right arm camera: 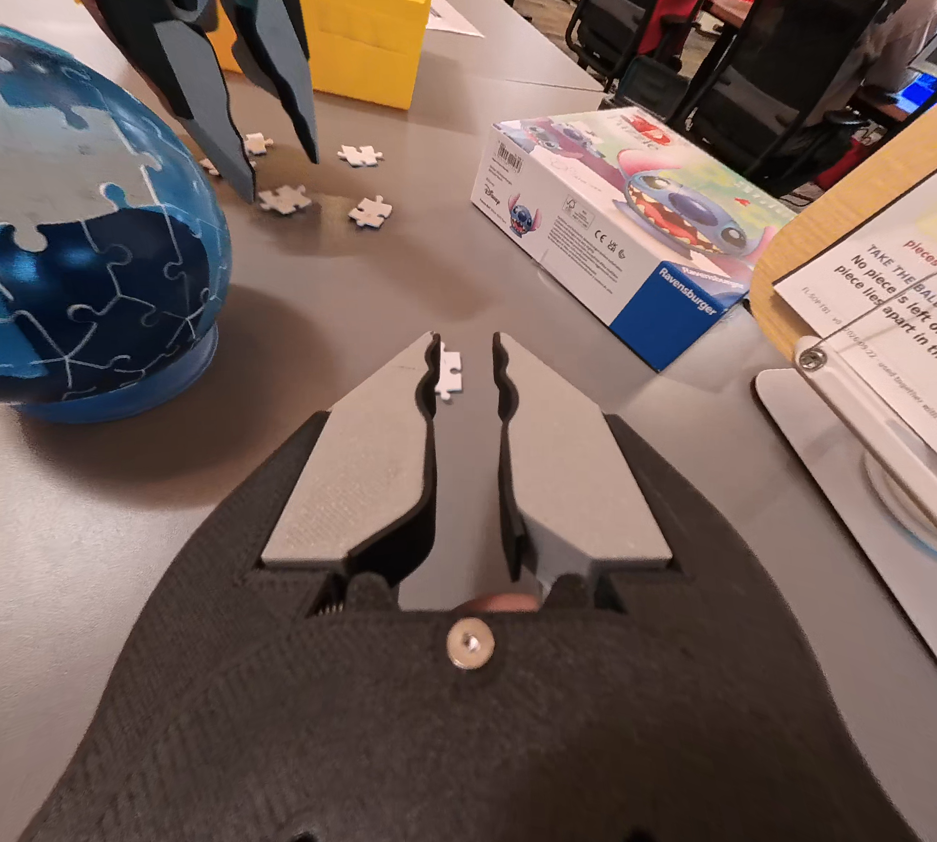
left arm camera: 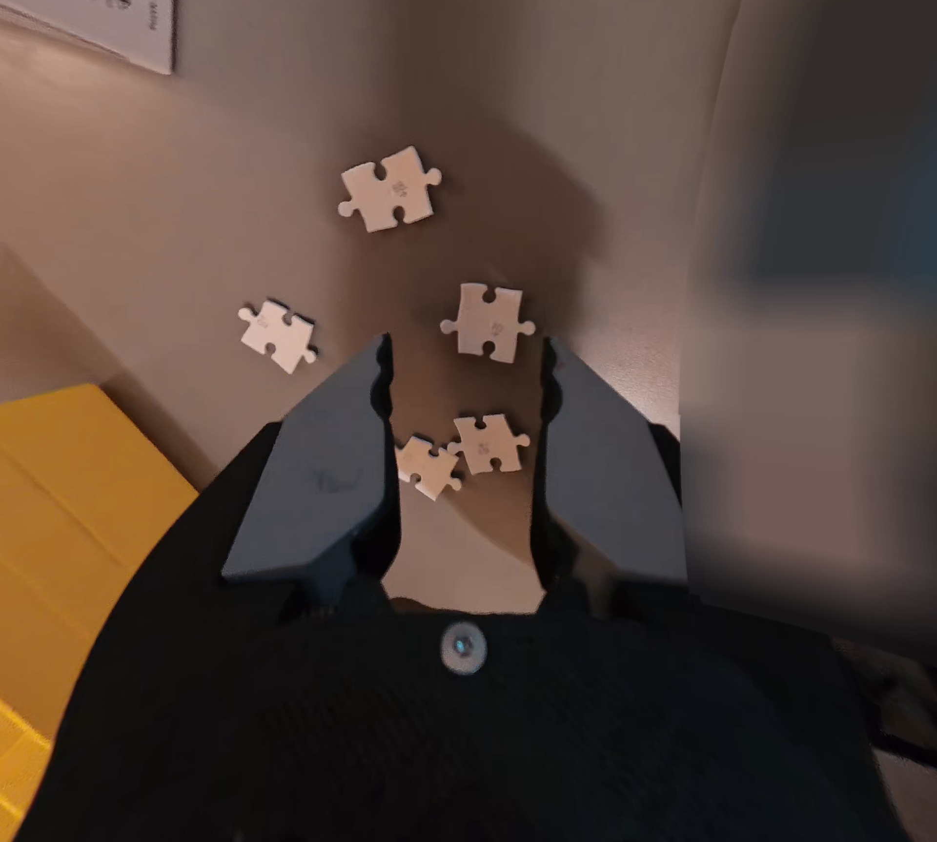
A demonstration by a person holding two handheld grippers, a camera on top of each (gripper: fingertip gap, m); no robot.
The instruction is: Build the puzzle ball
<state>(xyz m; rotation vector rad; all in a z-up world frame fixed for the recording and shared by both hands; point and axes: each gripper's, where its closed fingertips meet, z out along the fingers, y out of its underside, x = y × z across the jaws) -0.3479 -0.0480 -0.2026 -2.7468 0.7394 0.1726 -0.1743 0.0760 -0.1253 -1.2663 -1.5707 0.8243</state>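
With the puzzle ball [right arm camera: 96, 229] part-built on its stand at my left, I hold the left gripper [left arm camera: 466, 346] wide-jawed over loose pieces [left arm camera: 488, 321], the right gripper [right arm camera: 464, 341] narrow-jawed and empty, so next I must pinch one piece.

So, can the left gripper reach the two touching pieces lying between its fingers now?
Probably yes. The left gripper is open above the two touching pieces, and nothing lies over them; the table around is bare.
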